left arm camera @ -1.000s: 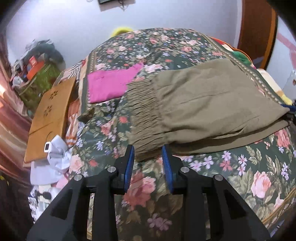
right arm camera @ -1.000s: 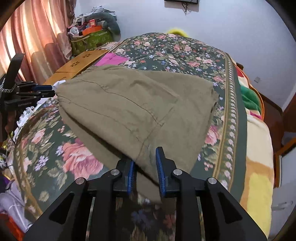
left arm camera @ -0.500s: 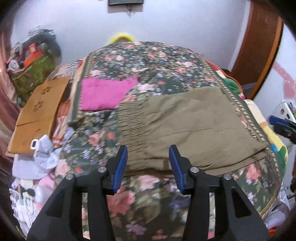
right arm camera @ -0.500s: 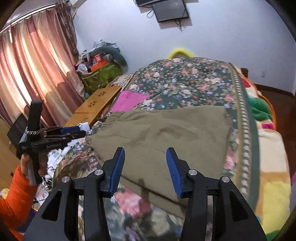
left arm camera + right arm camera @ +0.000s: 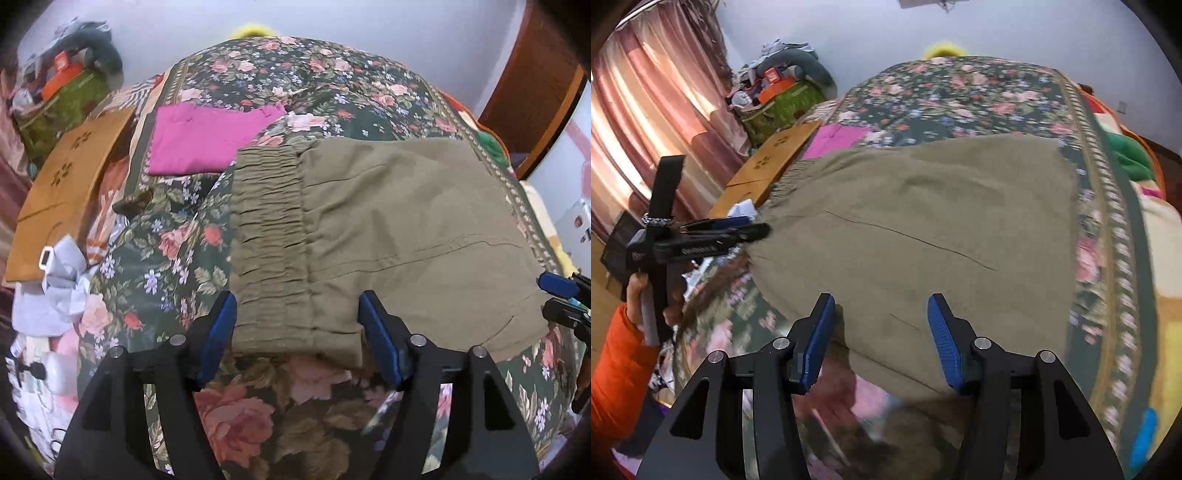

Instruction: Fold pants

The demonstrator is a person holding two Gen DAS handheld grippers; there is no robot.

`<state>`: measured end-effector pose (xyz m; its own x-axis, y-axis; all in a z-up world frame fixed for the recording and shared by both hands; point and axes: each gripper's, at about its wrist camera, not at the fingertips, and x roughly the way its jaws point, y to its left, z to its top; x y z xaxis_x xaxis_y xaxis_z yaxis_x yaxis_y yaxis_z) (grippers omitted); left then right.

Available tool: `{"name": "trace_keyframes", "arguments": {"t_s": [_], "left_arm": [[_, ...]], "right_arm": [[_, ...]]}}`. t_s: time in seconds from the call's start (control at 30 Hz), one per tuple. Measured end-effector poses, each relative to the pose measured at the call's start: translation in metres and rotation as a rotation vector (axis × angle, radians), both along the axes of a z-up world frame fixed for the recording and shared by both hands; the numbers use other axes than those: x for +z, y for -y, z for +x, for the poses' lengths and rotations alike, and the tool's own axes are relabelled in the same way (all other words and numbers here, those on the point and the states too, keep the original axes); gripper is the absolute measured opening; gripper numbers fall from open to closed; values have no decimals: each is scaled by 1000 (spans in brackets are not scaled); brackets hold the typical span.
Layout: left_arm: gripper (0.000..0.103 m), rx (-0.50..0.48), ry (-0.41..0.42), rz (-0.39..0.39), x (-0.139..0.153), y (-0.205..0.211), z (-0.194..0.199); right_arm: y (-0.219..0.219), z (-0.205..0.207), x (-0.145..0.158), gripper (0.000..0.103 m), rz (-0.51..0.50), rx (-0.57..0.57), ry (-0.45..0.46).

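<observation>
Item: olive pants, folded into a broad flat block, lying on the near part of a bed covered by a floral blanket. Elastic gathered waistband on the left end of the block in the left wrist view; a seam line runs across the upper layer. A lower layer of the same cloth shows beneath the near edge.

Left tool: blue-padded fingers spread wide apart, one on each side of the waistband's near corner, gripping nothing. Whether the pads touch the cloth cannot be told from this angle.

Right tool: fingers likewise wide apart, poised over the near edge of the pants at the opposite end, holding nothing. This view is blurred toward the bottom, so contact with the fabric is uncertain.

Each tool appears in the other's view: the right one at the far right edge, the left one at the waistband end, held by a hand in an orange sleeve.

Other contents: folded magenta cloth on the blanket, just beyond the waistband; wooden board beside the bed; pink curtains; a heap of bags and clutter against the wall.
</observation>
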<state>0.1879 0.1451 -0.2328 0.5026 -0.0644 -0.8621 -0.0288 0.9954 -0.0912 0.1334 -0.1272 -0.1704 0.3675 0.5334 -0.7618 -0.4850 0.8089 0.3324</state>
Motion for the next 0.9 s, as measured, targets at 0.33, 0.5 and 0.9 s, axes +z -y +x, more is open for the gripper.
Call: {"name": "trace_keyframes", "arguments": {"t_s": [0.33,0.5,0.9], "left_arm": [[72,15,17,73,-2,5,-7],[72,26,3,68,1,3,-10],[90,99,121,152,65,-6,3]], "right_arm": [[60,-28,-8,48,3,-100,-29],[70,-29,-5,49,-53,-114,-37],[92,12,52,73,-6,-199,144]]}}
